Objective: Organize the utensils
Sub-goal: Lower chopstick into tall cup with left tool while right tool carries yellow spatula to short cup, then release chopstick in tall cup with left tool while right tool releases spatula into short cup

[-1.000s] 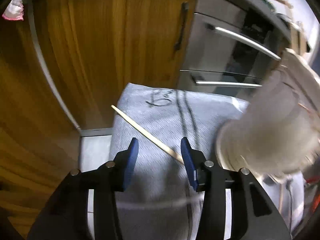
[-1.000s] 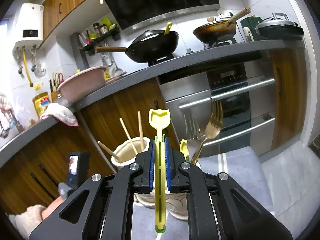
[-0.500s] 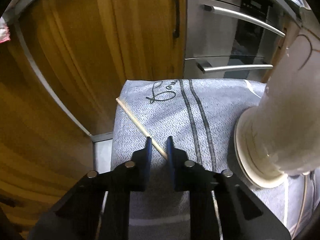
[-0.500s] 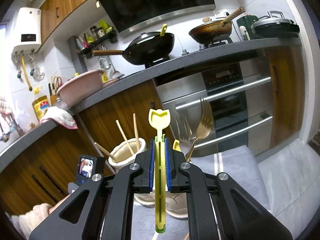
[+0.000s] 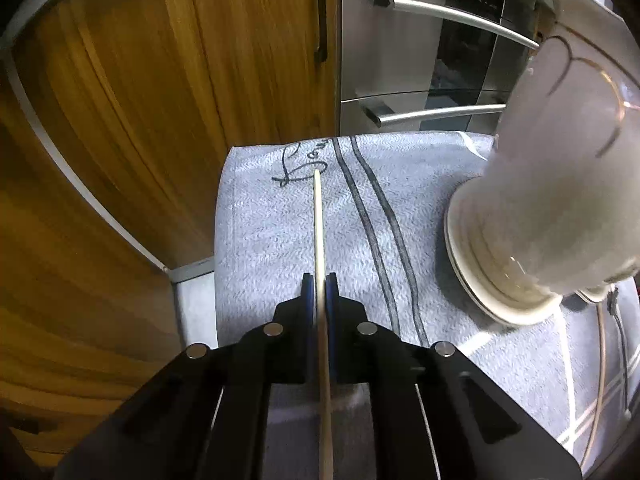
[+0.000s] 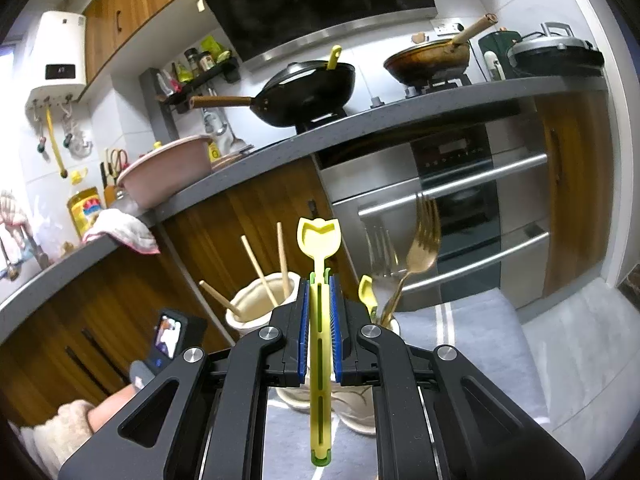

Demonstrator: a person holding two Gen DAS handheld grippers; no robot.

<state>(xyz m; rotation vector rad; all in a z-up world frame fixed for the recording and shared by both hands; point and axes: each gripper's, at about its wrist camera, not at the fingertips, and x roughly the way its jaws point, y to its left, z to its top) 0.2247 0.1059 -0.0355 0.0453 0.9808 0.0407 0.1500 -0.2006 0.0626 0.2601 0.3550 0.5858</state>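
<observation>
In the left wrist view my left gripper (image 5: 319, 289) is shut on a pale wooden chopstick (image 5: 318, 216), which runs straight ahead over a grey towel (image 5: 264, 236). A cream ceramic holder (image 5: 560, 168) stands close on the right. In the right wrist view my right gripper (image 6: 320, 300) is shut on a yellow plastic utensil (image 6: 319, 240), held upright. Behind it a cream holder (image 6: 256, 308) carries three chopsticks (image 6: 258, 270). A second holder (image 6: 394, 325) to its right, mostly hidden by the fingers, carries gold forks (image 6: 422, 240) and a yellow handle (image 6: 366, 290).
Wooden cabinet doors (image 5: 160, 80) and a steel oven (image 5: 420, 60) rise just beyond the towel. A worktop (image 6: 360, 128) above bears a black wok (image 6: 308, 92), a pink basin (image 6: 168, 168) and pans. A person's hand with a sleeve (image 6: 80, 432) is at lower left.
My left gripper went from open around the slanted chopstick to shut on it, and the chopstick now lies straight along the fingers. The right gripper kept still with its utensil.
</observation>
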